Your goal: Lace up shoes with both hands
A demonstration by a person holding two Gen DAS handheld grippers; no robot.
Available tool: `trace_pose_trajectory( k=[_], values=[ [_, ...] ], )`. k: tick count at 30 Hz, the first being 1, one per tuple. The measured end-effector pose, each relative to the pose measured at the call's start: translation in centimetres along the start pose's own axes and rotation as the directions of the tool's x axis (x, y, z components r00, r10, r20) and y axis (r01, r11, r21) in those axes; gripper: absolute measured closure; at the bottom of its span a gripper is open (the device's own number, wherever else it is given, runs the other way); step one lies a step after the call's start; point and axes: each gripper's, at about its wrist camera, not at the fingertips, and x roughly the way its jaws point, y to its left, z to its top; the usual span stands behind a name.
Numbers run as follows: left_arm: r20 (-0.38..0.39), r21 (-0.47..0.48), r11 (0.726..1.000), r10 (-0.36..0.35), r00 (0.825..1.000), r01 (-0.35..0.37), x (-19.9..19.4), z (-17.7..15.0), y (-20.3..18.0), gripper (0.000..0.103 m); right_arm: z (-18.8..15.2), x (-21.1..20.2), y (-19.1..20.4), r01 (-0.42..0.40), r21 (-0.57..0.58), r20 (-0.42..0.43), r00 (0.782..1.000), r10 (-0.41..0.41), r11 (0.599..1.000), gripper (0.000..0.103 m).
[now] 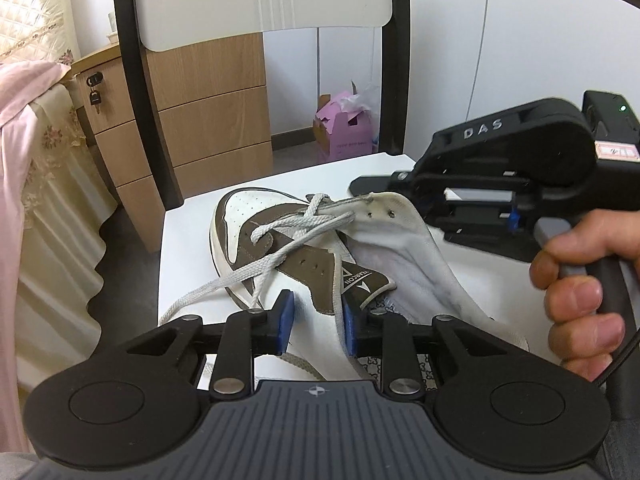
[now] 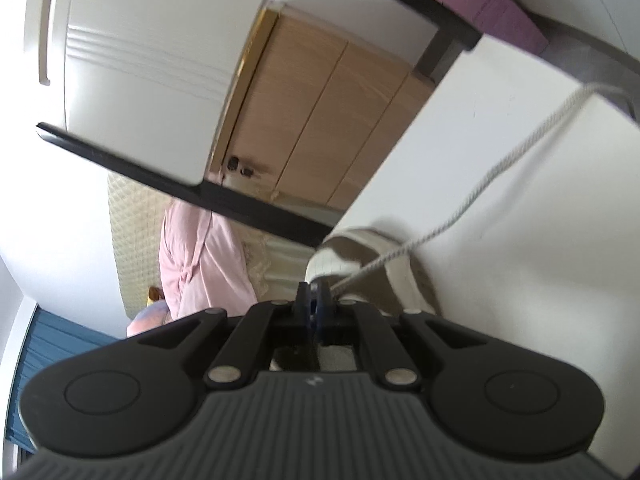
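Working over a brown-and-white sneaker (image 1: 248,216) lying on the white chair seat (image 1: 192,240), toe pointing away toward the chair back, long axis running straight out from the left gripper (image 1: 317,322). Holding that one's blue pads partway apart, straddling the shoe's near white side panel right beside the tongue (image 1: 360,280). Not clearly squeezing anything yet, so calling it a narrow gap rather than a grip.

Keeping the right gripper (image 1: 426,204) clamped fully shut, coming in from the side with a hand (image 1: 580,280) on the trigger, and looking like pinching the white eyelet flap (image 1: 384,204) and lifting it off the tongue.

Guessing the next bit hinges on the flat woven lace (image 1: 224,280): crossing only the front eyelets, then trailing loose toward the near-left seat edge, so sitting ahead and left of the left jaws, much nearer that hand than the right.

Noticing soft floppy canvas on the flap, suede-looking brown panels, small punched holes.
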Motion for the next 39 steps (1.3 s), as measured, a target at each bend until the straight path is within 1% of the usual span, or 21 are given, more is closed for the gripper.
trace_pose_trajectory(
  k=[4, 7, 11, 15, 17, 19, 23, 24, 28, 29, 31, 32, 33, 35, 37, 39],
  values=[
    [-0.004, 0.001, 1.0, 0.019, 1.0, -0.019, 0.1, 0.0, -0.3, 0.074, 1.0, -1.2, -0.3, 0.026, -0.001, 0.069, 0.997, -0.026, 1.0, 0.1],
    [-0.004, -0.002, 1.0, 0.025, 1.0, -0.025, 0.0, -0.1, -0.4, 0.074, 2.2, -2.6, -0.9, 0.056, 0.008, 0.13, 0.99, -0.056, 0.998, 0.1],
    [0.001, -0.013, 1.0, 0.018, 1.0, -0.018, 0.0, -0.1, -0.1, 0.074, 3.9, -4.9, -1.5, 0.12, -0.01, 0.227, 0.967, -0.114, 0.993, 0.1],
    [0.005, -0.031, 1.0, 0.007, 1.0, -0.007, 0.0, -0.1, 0.3, 0.073, 4.7, -6.8, -2.3, 0.173, -0.002, 0.291, 0.942, -0.165, 0.985, 0.1],
    [0.009, -0.032, 0.999, 0.01, 1.0, -0.01, 0.1, -0.1, 0.4, 0.072, 4.8, -7.4, -2.6, 0.2, -0.009, 0.306, 0.934, -0.187, 0.98, 0.1],
    [0.016, -0.036, 0.999, 0.01, 1.0, -0.009, 0.2, -0.1, 0.6, 0.072, 4.8, -7.6, -2.6, 0.222, -0.038, 0.3, 0.932, -0.201, 0.974, 0.1],
    [0.025, -0.039, 0.999, 0.0, 1.0, 0.001, 0.3, -0.1, 0.8, 0.072, 4.7, -8.1, -2.6, 0.228, -0.077, 0.297, 0.935, -0.196, 0.971, 0.098],
    [0.026, -0.039, 0.999, -0.001, 1.0, 0.002, 0.3, -0.1, 0.9, 0.071, 4.6, -8.2, -2.6, 0.227, -0.077, 0.3, 0.934, -0.195, 0.971, 0.095],
    [0.034, -0.04, 0.999, -0.006, 0.999, 0.007, 0.2, -0.3, 0.9, 0.07, 4.4, -8.4, -2.0, 0.227, -0.092, 0.32, 0.929, -0.187, 0.97, 0.095],
    [0.035, -0.041, 0.999, -0.007, 0.999, 0.009, 0.1, -0.3, 0.9, 0.07, 4.3, -8.4, -1.6, 0.228, -0.107, 0.32, 0.93, -0.184, 0.968, 0.093],
    [0.039, -0.042, 0.999, -0.012, 0.999, 0.014, 0.0, -0.4, 1.0, 0.07, 3.9, -8.3, -0.9, 0.225, -0.136, 0.314, 0.934, -0.173, 0.965, 0.078],
    [0.041, -0.042, 0.999, -0.015, 0.999, 0.017, 0.0, -0.4, 1.0, 0.07, 3.7, -8.2, -0.5, 0.219, -0.149, 0.308, 0.937, -0.165, 0.964, 0.062],
    [0.043, -0.04, 0.999, -0.018, 0.999, 0.019, -0.1, -0.4, 1.0, 0.07, 3.4, -8.0, -0.3, 0.199, -0.156, 0.286, 0.947, -0.149, 0.967, 0.055],
    [0.047, -0.038, 0.999, -0.022, 0.999, 0.024, -0.2, -0.4, 1.0, 0.07, 2.6, -7.4, 0.3, 0.157, -0.168, 0.239, 0.964, -0.115, 0.973, 0.052],
    [0.053, -0.038, 0.999, -0.025, 0.998, 0.027, -0.4, -0.4, 1.0, 0.07, 1.6, -6.5, 0.3, 0.094, -0.137, 0.167, 0.983, -0.07, 0.986, 0.048],
    [0.066, -0.039, 0.999, -0.029, 0.997, 0.032, -0.7, -0.4, 1.0, 0.07, 0.4, -5.6, 0.2, 0.039, -0.094, 0.097, 0.995, -0.03, 0.995, 0.046]
  ],
)
